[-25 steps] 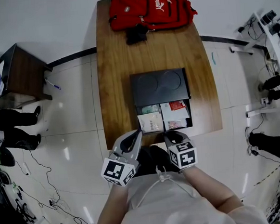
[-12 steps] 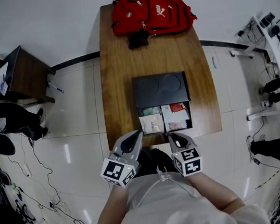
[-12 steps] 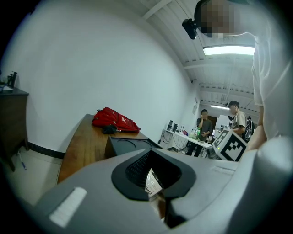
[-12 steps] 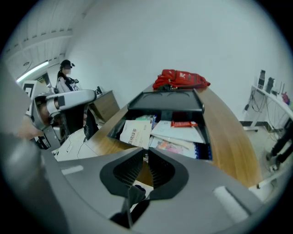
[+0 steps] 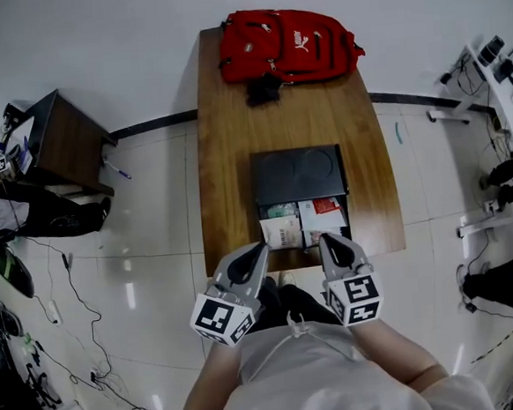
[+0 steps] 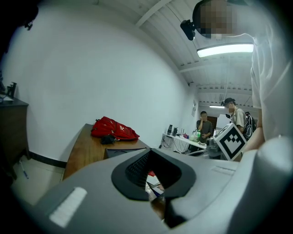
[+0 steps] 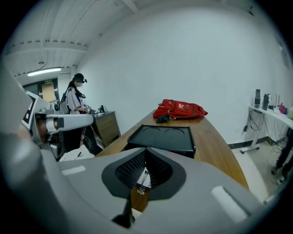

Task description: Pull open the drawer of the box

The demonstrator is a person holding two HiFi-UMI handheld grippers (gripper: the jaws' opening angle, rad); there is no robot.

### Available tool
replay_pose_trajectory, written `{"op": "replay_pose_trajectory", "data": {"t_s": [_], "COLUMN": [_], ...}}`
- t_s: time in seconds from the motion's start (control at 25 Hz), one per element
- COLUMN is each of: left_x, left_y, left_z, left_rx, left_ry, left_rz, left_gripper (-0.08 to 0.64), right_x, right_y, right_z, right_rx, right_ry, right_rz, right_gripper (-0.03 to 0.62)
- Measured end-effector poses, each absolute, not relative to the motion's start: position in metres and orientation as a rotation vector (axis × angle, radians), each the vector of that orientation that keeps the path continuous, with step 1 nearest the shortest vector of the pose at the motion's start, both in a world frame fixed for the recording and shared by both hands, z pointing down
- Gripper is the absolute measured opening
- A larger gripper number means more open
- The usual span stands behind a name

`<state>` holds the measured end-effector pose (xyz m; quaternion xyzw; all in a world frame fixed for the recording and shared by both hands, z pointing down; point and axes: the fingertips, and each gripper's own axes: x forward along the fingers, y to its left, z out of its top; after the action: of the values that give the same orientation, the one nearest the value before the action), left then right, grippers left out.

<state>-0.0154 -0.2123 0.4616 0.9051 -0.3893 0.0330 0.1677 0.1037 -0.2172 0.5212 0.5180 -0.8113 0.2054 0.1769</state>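
A black box (image 5: 298,174) sits on the wooden table (image 5: 226,158), its drawer (image 5: 304,223) pulled out toward me and full of paper packets. My left gripper (image 5: 261,246) is at the drawer's front left corner and my right gripper (image 5: 327,238) at its front right, both over the table's near edge. Each is shut with nothing between the jaws. In the left gripper view the left gripper (image 6: 158,210) points at the box (image 6: 123,150). The right gripper (image 7: 130,205) looks over the box lid (image 7: 162,137), with packets showing through its hollow.
A red backpack (image 5: 290,42) lies at the table's far end. A dark side cabinet (image 5: 57,140) stands to the left, with cables on the floor below it. White desks (image 5: 502,65) line the right. People (image 6: 203,125) stand in the background.
Both grippers have drawn back slightly toward me, and the right one has shifted a little to the right. The drawer's opening looks the same. The head view has tilted.
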Motion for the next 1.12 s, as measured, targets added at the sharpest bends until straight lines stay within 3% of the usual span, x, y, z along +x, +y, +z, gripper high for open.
{"op": "replay_pose_trajectory", "data": {"t_s": [0.4, 1.12], "left_x": [-0.041, -0.077], "left_y": [-0.154, 0.074], "left_z": [0.446, 0.414], "left_rx": [2.597, 2.678], "left_ry": [-1.128, -1.097], "left_rz": [0.077, -0.045], "left_gripper": [0.006, 0.006], "right_x": [0.083, 0.036], "right_y": [-0.175, 0.048], "right_z": [0.488, 0.418], "right_rx": [1.497, 1.549], "right_ry": [-2.365, -2.451], "right_rz": [0.485, 0.19], "right_gripper": [0.005, 0.005]}}
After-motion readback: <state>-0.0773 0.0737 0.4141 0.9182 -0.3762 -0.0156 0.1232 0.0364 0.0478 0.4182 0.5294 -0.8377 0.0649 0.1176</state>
